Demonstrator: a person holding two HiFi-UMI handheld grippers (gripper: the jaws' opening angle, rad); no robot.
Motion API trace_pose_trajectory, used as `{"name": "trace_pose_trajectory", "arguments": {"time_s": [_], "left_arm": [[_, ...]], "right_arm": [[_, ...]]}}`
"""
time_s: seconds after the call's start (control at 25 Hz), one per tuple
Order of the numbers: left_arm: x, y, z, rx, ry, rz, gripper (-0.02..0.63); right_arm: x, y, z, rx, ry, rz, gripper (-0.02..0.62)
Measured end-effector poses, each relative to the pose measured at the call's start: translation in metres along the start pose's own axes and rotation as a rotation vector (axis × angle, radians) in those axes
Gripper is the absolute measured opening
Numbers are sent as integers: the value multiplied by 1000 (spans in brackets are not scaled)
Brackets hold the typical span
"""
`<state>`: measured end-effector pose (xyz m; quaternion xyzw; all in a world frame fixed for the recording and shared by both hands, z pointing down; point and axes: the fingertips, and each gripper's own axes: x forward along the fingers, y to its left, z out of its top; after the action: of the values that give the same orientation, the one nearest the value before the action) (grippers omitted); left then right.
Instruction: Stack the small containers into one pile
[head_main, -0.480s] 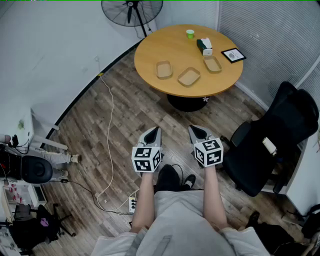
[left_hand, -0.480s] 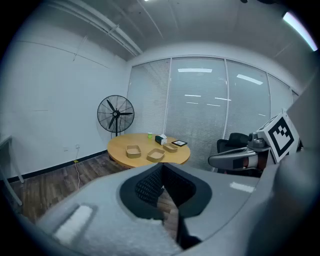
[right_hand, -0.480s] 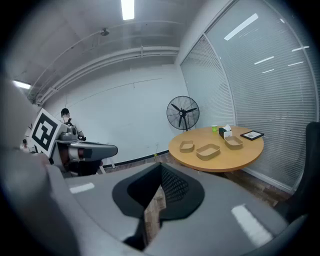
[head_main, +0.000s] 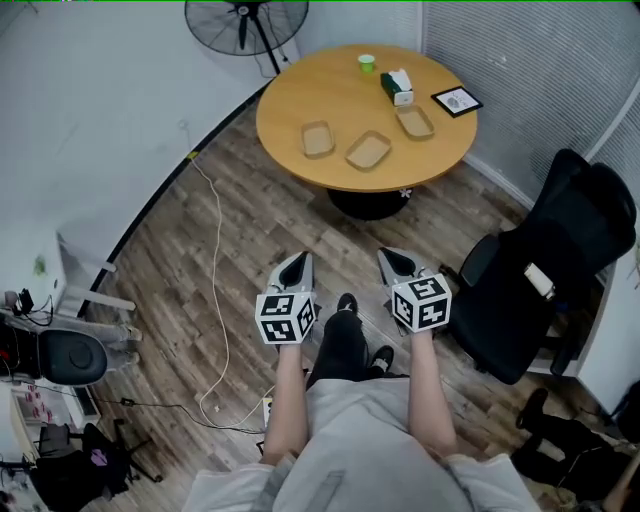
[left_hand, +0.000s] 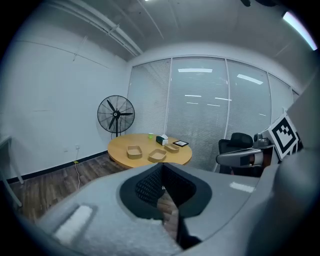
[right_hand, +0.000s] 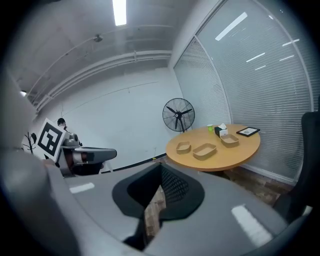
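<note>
Three small tan containers lie apart on a round wooden table (head_main: 300, 110) far ahead of me: the left one (head_main: 317, 139), the middle one (head_main: 368, 150) and the right one (head_main: 414, 122). The left gripper view shows them small in the distance (left_hand: 134, 151) (left_hand: 157, 155) (left_hand: 172, 147), and so does the right gripper view (right_hand: 184, 147) (right_hand: 204, 150) (right_hand: 230, 140). My left gripper (head_main: 300, 262) (left_hand: 162, 167) and right gripper (head_main: 390, 258) (right_hand: 161, 167) hang side by side over the wood floor, well short of the table. Both are shut with nothing in them.
On the table's far side stand a green cup (head_main: 367, 63), a tissue box (head_main: 397, 88) and a framed card (head_main: 456, 100). A floor fan (head_main: 240, 20) is behind the table and a black office chair (head_main: 560, 270) to the right. A white cable (head_main: 215, 260) runs over the floor at left.
The person has stepped forward: a dark trouser leg and shoe now show between the grippers, and the table has shifted slightly left in the head view. Both grippers stay shut.
</note>
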<state>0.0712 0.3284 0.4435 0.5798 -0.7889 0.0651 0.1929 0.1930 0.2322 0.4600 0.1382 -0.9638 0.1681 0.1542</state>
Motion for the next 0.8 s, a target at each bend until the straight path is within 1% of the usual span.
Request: {"name": "trace_pose_trajectory", "arguments": {"time_s": [0.2,0.4,0.6,0.8], "left_arm": [[18,10,-4,1,16,9,7],[55,35,9,-9,14,16,8],[109,57,38,-14,14,11,8],[178,78,54,-25,39,-8,8]], "right_arm": [[15,-13,-2,-17,23,8,-2],[55,-28,12,-60,57,20,-2],[98,-53,43,-66,63,29,-2],[150,-90,50,-55,104,16,-2]]}}
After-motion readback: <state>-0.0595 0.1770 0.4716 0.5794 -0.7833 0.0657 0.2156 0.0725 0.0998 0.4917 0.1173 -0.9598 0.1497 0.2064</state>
